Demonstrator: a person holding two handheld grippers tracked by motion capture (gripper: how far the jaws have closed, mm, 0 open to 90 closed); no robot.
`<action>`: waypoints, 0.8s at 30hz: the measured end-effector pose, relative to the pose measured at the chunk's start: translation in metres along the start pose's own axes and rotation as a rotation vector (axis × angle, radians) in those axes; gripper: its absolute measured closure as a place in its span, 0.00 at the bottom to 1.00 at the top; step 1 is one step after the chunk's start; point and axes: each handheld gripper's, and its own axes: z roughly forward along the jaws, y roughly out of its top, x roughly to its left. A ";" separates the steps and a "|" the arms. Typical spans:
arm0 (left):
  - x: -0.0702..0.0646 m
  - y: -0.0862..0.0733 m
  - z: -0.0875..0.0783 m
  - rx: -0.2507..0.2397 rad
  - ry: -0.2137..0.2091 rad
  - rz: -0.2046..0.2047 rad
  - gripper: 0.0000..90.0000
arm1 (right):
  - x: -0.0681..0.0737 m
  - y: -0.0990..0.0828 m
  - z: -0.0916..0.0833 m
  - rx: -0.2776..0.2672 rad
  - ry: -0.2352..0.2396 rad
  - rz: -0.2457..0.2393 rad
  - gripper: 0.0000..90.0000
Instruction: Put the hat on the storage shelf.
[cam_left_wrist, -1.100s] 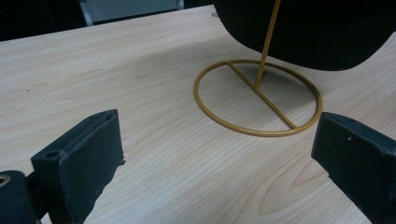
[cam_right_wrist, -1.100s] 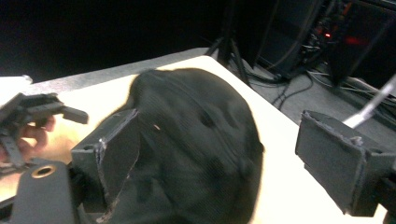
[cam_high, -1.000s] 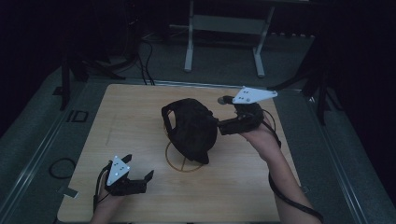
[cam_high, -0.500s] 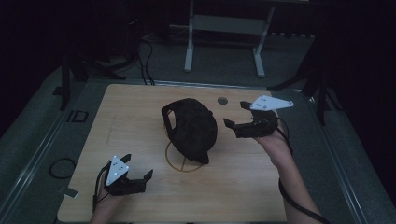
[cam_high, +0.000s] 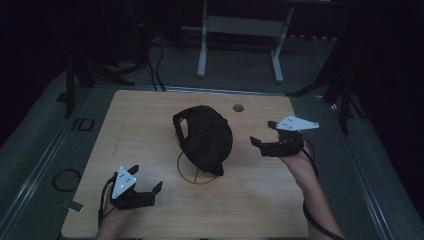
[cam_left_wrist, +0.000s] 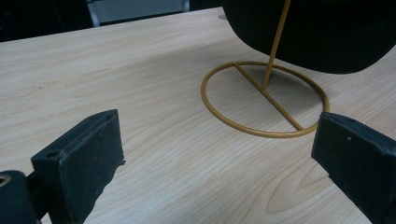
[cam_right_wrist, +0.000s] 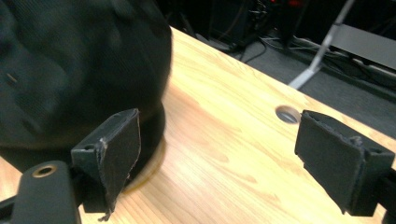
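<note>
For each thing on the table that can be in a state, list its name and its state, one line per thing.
Black cap: hung on the stand, off the table, touched by neither tool.
Gold wire stand: upright, ring base flat on the wooden table.
Left tool: jaws wide open, empty, near the front edge.
Right tool: jaws open, empty, beside the cap, apart from it.

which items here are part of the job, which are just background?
In the job:
- black cap, sitting on the stand
- gold wire stand, ring base on the table
- right gripper, open, beside the cap, not touching
- left gripper, open, at the near edge

Just around:
- round hole in the tabletop
- metal frame on the floor
- floor cables
</note>
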 end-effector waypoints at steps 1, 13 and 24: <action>0.000 0.000 0.000 0.000 0.000 0.000 0.03 | -0.001 -0.005 0.000 -0.001 0.002 0.007 0.16; 0.002 -0.002 0.000 0.002 0.014 0.001 0.03 | -0.013 -0.071 0.002 0.011 -0.062 0.074 0.16; 0.006 -0.006 0.001 0.013 0.027 -0.006 0.03 | -0.021 -0.127 -0.003 0.037 -0.115 0.148 0.16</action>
